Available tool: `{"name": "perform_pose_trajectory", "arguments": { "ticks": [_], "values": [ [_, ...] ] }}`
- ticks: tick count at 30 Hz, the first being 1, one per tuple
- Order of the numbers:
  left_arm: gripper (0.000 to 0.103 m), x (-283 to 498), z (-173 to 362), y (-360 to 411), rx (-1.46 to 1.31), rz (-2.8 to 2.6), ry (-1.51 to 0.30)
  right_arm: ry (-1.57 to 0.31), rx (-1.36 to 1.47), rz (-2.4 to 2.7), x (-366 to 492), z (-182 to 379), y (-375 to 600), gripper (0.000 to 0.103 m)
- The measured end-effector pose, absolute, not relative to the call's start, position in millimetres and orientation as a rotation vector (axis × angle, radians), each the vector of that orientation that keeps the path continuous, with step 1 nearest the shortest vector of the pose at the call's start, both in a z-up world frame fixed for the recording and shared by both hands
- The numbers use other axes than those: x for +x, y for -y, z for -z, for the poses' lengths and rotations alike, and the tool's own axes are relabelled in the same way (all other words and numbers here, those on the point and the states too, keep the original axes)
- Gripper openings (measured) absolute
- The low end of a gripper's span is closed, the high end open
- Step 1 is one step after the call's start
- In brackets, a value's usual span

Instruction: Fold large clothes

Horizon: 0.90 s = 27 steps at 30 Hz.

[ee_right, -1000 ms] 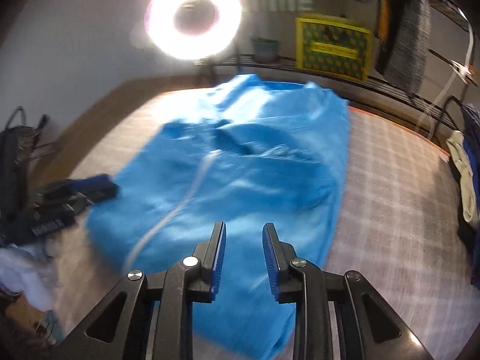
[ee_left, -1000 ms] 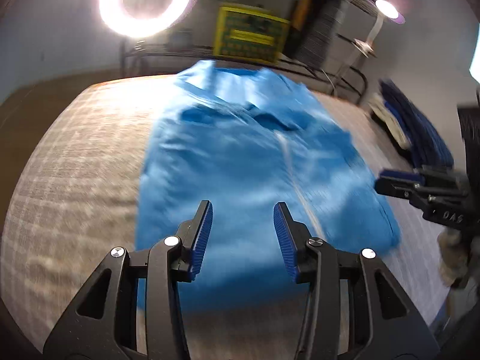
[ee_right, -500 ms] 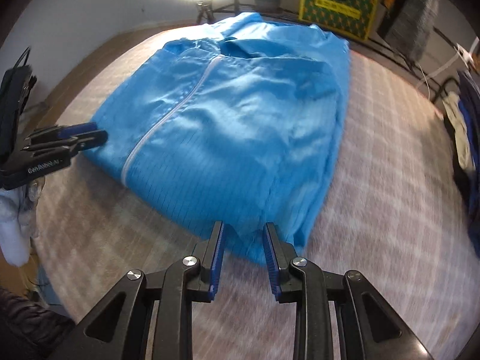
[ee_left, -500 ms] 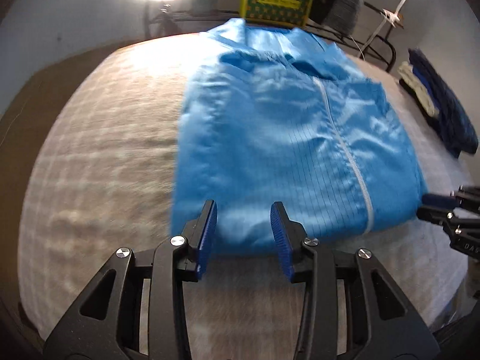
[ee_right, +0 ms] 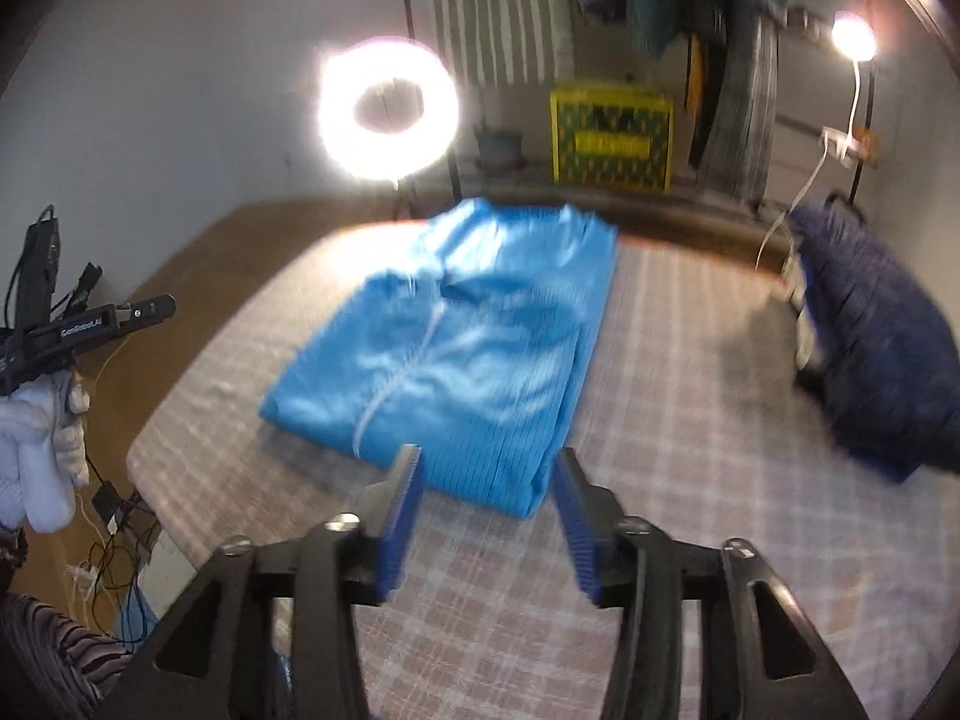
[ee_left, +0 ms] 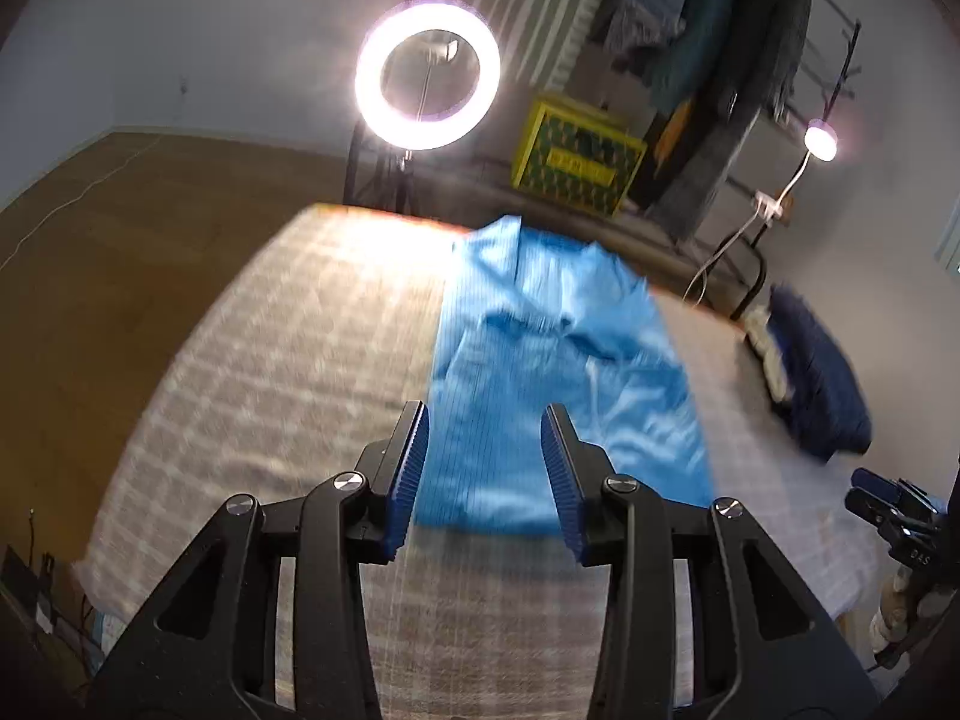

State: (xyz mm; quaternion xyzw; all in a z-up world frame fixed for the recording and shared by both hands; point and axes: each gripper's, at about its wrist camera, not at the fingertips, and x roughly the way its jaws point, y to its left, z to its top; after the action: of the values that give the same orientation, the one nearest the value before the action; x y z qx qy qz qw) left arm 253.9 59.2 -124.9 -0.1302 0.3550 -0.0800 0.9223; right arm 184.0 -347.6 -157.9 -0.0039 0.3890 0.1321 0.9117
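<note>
My left gripper [ee_left: 483, 468] fills the bottom centre of its own view, jaws apart w/ a clear gap, nothing between the blue ribbed pads [ee_left: 410, 474], pointing downward at a slant. In the right wrist view it shows again at far left, mid-height, seen side-on, gripped by a hand in a white glove [ee_right: 42, 450] (lower left edge of frame). My right gripper [ee_right: 485, 516] sits bottom centre of its view, jaws opening, pads bare, nothing pinched. Its tip also pokes in at the lower right edge of the left wrist view.
</note>
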Motion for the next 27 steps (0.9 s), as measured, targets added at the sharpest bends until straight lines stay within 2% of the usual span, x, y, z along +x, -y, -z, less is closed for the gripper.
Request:
{"name": "perform_pose_trajectory", "arguments": {
  "ticks": [2, 10, 16, 22, 27],
  "values": [
    [0.040, 259.1, 109.0, -65.6, -0.283, 0.173, -0.704, -0.755, -0.007, -0.281, 185.1, 131.7, 353.3, 0.057],
    [0.040, 329.0, 33.4, -72.0, -0.288, 0.235, -0.647, -0.689, 0.031, -0.309, 235.6, 63.8, 375.5, 0.057],
    [0.050, 412.9, 10.6, -47.7, -0.284, 0.306, -0.665, -0.703, 0.067, -0.313, 310.4, 49.7, 389.1, 0.061],
    [0.050, 513.5, 59.8, -25.3, -0.298, 0.339, -0.731, -0.713, 0.071, -0.341, 400.8, 69.8, 395.6, 0.066],
    [0.050, 593.8, 140.1, -11.5, -0.304, 0.366, -0.837, -0.788, 0.086, -0.337, 487.7, 139.3, 407.7, 0.066]
  ]
}}
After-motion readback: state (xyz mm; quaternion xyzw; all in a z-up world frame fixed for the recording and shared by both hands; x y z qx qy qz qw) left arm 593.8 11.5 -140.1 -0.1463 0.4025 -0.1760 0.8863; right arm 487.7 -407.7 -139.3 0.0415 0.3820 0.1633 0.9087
